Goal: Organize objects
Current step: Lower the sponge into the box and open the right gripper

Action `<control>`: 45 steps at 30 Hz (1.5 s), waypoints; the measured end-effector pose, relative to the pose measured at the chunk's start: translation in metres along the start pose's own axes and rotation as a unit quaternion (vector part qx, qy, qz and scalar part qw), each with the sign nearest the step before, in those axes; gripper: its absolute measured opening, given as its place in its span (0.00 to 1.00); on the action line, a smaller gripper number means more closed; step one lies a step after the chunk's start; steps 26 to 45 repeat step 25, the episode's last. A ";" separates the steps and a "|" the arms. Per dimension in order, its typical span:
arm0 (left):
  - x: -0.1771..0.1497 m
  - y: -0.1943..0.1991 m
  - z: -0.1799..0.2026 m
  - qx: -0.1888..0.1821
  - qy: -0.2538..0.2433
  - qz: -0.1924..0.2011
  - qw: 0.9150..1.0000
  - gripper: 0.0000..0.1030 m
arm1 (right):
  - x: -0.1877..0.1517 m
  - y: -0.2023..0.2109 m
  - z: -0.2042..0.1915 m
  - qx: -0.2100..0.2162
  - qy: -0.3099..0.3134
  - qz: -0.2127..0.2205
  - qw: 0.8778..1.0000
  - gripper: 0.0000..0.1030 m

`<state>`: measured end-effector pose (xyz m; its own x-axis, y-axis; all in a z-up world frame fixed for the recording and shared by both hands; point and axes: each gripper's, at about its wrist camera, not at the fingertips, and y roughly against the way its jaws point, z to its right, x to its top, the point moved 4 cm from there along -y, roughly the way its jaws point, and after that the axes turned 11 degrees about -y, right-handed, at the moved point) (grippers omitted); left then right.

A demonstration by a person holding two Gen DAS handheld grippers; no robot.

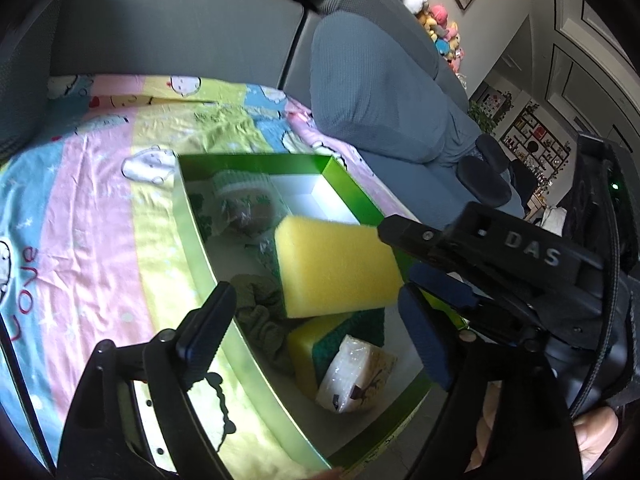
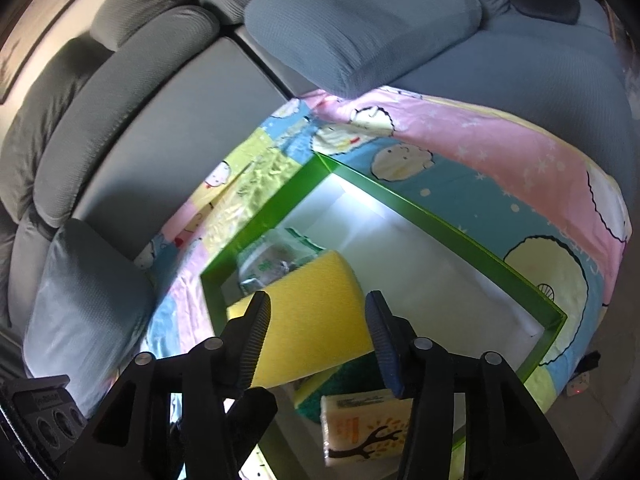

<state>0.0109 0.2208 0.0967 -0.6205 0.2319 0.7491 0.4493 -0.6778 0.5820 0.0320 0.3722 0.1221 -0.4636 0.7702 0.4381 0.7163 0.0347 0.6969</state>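
Observation:
A green box (image 1: pixel 192 232) (image 2: pixel 440 224) lies open on a cartoon-print sheet. A yellow sponge (image 1: pixel 336 268) (image 2: pixel 316 320) hangs tilted over it, just past the fingertips of my right gripper (image 1: pixel 398 254) (image 2: pixel 316 300). That gripper's jaws stand apart and do not squeeze the sponge, and one sponge corner shows outside the left finger. My left gripper (image 1: pixel 314 296) is wide open over the box with nothing between its pads. Inside lie a yellow-and-green sponge (image 1: pixel 308 348), a wrapped packet with a tree drawing (image 1: pixel 356 376) (image 2: pixel 360 428), an olive cloth (image 1: pixel 260 312) and a green-printed packet (image 1: pixel 240 200).
The sheet (image 1: pixel 80 200) (image 2: pixel 500 152) covers a grey sofa. A grey pillow (image 1: pixel 380 92) (image 2: pixel 360 20) lies beyond the box. Plush toys (image 1: pixel 436 20) are piled at the sofa's far end. The box's far compartment (image 2: pixel 400 248) shows bare white floor.

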 end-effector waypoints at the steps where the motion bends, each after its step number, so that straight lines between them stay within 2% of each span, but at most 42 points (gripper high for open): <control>1: 0.002 0.003 0.000 0.004 -0.003 0.004 1.000 0.84 | -0.001 0.004 -0.003 0.004 0.007 0.006 1.000 0.60; 3: 0.005 0.010 0.001 0.015 -0.015 0.014 1.000 0.92 | -0.001 0.010 -0.009 0.010 0.019 0.012 1.000 0.68; 5: 0.008 0.016 0.002 0.029 -0.024 0.022 0.999 0.99 | -0.004 0.016 -0.016 0.020 0.031 0.013 0.999 0.72; 8: 0.011 0.025 0.000 0.043 -0.034 0.033 0.998 0.98 | -0.007 0.022 -0.026 0.029 0.048 0.016 0.998 0.79; 15: 0.014 0.033 -0.007 0.042 -0.025 0.038 0.998 0.98 | -0.013 0.030 -0.036 0.023 0.074 0.027 0.997 0.80; 24: 0.016 0.040 -0.009 0.036 -0.013 0.049 0.998 0.98 | -0.013 0.028 -0.033 0.010 0.070 0.025 0.997 0.80; 45: 0.016 0.041 -0.009 0.037 -0.011 0.050 0.998 0.98 | -0.013 0.028 -0.034 0.011 0.071 0.026 0.997 0.80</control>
